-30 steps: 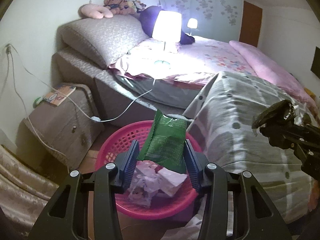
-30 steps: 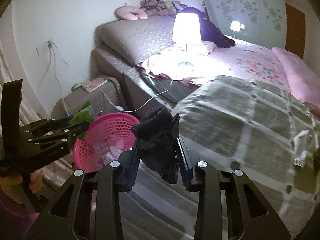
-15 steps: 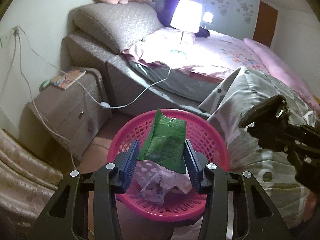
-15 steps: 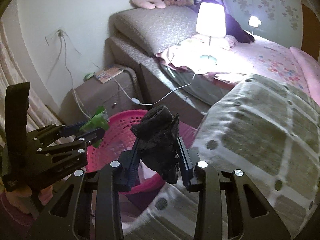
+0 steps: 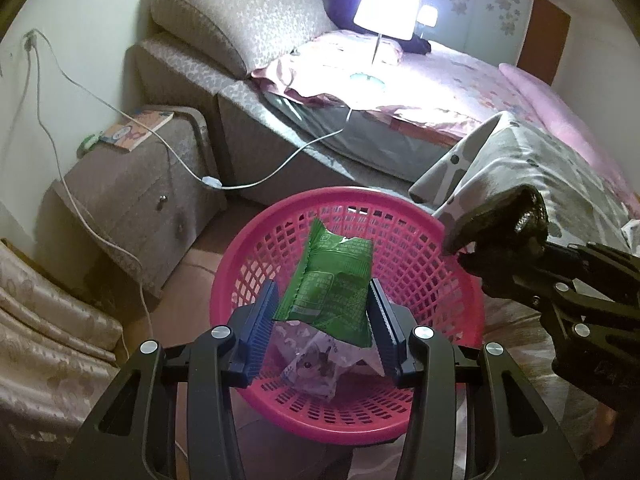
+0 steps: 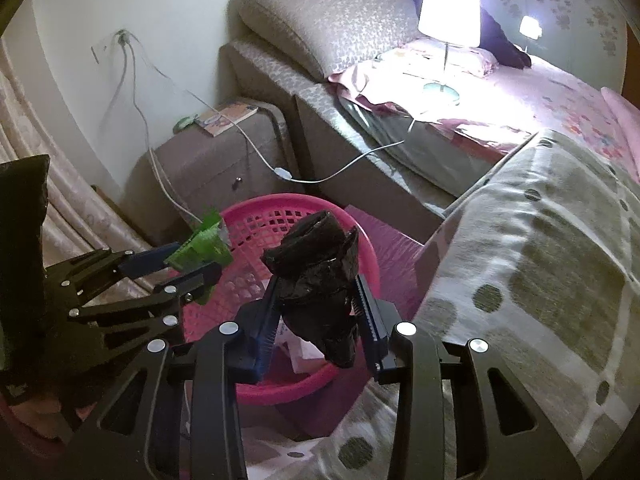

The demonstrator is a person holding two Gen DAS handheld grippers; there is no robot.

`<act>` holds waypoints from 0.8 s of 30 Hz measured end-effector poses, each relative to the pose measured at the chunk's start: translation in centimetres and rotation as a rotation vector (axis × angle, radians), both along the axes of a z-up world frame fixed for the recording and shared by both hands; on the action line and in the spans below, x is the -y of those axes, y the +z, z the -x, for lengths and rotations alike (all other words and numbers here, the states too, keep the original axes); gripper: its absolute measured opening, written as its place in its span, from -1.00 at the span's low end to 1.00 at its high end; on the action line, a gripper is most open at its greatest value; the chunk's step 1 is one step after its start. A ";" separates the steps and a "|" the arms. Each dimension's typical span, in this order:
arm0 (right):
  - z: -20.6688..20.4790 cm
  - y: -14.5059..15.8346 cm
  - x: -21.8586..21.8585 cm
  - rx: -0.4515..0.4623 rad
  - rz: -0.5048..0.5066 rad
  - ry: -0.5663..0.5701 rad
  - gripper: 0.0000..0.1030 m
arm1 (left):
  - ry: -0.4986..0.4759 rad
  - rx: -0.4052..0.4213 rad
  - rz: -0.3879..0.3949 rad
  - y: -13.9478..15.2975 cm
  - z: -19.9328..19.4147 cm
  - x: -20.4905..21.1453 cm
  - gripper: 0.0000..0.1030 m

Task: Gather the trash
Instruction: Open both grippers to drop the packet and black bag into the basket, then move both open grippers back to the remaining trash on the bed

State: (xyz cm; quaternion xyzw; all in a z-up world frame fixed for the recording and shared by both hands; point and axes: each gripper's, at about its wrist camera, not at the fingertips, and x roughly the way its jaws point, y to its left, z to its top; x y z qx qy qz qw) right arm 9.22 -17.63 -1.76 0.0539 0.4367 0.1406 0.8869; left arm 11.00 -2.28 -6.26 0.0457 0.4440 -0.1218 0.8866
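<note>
My left gripper (image 5: 324,312) is shut on a green snack wrapper (image 5: 330,284) and hangs over the pink mesh basket (image 5: 400,256) on the floor. Crumpled wrappers (image 5: 312,364) lie inside the basket. My right gripper (image 6: 316,300) is shut on a crumpled black bag (image 6: 316,276), held above the basket's (image 6: 256,216) right part. In the left wrist view the right gripper (image 5: 496,248) with the black bag (image 5: 504,220) comes in from the right, over the basket's rim. In the right wrist view the left gripper (image 6: 196,258) with the green wrapper (image 6: 200,244) is at the left.
A bed (image 5: 460,92) with a lit lamp (image 5: 386,8) and a grey checked quilt (image 6: 540,260) stands right of the basket. A brown nightstand (image 5: 132,188) with a book (image 5: 136,132) stands at the left. A white cable (image 5: 260,180) runs above the floor behind the basket.
Both grippers have moved down and closer over the pink basket, each keeping its load. The right gripper has swung left from above the quilt to above the basket.
</note>
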 end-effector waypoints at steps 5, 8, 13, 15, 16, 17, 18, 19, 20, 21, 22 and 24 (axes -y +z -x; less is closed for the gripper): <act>-0.5 -0.6 -0.6 -0.019 -0.007 0.008 -0.15 | 0.012 -0.017 0.007 -0.3 -0.2 -0.4 -0.11; -0.5 -0.6 -0.6 -0.023 -0.012 0.002 -0.02 | 0.019 -0.023 0.012 -0.4 -0.3 -0.7 -0.08; -0.3 -0.6 -0.2 -0.017 -0.019 -0.013 0.16 | 0.018 -0.020 0.003 -0.3 -0.2 -0.6 0.16; -0.2 -0.6 0.0 -0.017 -0.020 -0.020 0.17 | 0.028 -0.002 -0.004 -0.1 -0.1 -0.7 0.26; 0.0 -0.6 0.2 -0.016 -0.020 -0.024 0.17 | 0.031 0.004 -0.004 0.0 -0.1 -0.7 0.28; 0.1 -0.6 0.3 -0.016 -0.019 -0.027 0.17 | 0.036 0.010 -0.001 0.2 -0.1 -0.8 0.29; 0.2 -0.6 0.4 -0.014 -0.019 -0.031 0.17 | 0.039 0.013 0.003 0.3 -0.1 -0.8 0.32; 0.4 -0.6 0.6 -0.012 -0.019 -0.036 0.17 | 0.044 0.019 0.011 0.4 -0.1 -0.9 0.35; 0.6 -0.6 0.8 -0.010 -0.019 -0.039 0.17 | 0.046 0.022 0.014 0.6 -0.1 -0.9 0.36; 0.9 -0.5 1.1 -0.005 -0.020 -0.044 0.18 | 0.046 0.026 0.016 0.7 0.0 -0.9 0.38; 1.0 -0.4 1.2 -0.001 -0.020 -0.047 0.18 | 0.045 0.034 0.017 0.8 0.1 -0.8 0.40; 1.7 0.0 1.6 0.013 -0.018 -0.056 0.21 | 0.041 0.046 0.013 1.0 0.2 -0.6 0.42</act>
